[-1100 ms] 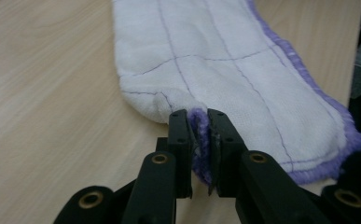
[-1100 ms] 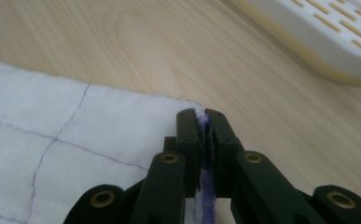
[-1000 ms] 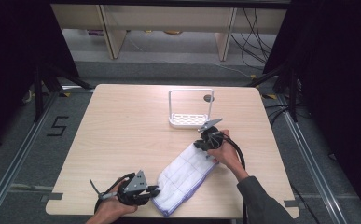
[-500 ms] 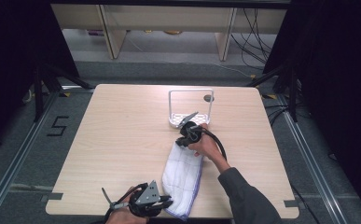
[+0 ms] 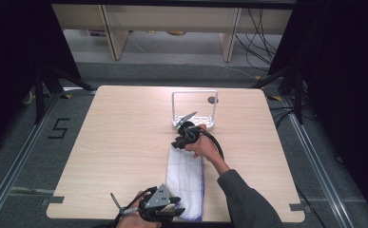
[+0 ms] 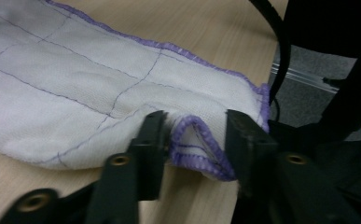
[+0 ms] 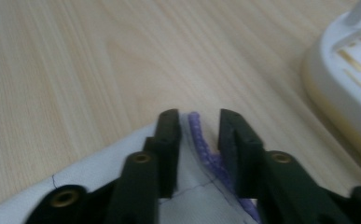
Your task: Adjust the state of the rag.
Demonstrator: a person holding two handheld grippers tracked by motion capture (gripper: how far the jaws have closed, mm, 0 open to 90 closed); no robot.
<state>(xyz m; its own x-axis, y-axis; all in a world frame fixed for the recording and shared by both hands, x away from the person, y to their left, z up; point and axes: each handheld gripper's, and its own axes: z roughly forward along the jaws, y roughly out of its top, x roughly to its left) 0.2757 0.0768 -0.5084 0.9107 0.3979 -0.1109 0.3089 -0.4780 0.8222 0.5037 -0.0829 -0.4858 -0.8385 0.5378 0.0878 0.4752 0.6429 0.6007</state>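
A white cloth with purple hem and grid lines lies stretched lengthwise on the wooden table, from mid-table to the near edge. My right gripper holds its far corner just in front of the white rack; in the right gripper view the jaws close around the raised purple hem of the cloth. My left gripper sits at the table's front edge on the cloth's near corner. In the left gripper view the gripper pinches a folded hemmed corner of the cloth.
A white wire-framed rack with a slotted base stands just beyond the right gripper, and its base is close on the right in the right gripper view. The table's near edge runs directly under the left gripper.
The right gripper carried its cloth corner left and away, up to the rack. The left gripper slid right along the front edge. The cloth swung from diagonal to lengthwise.
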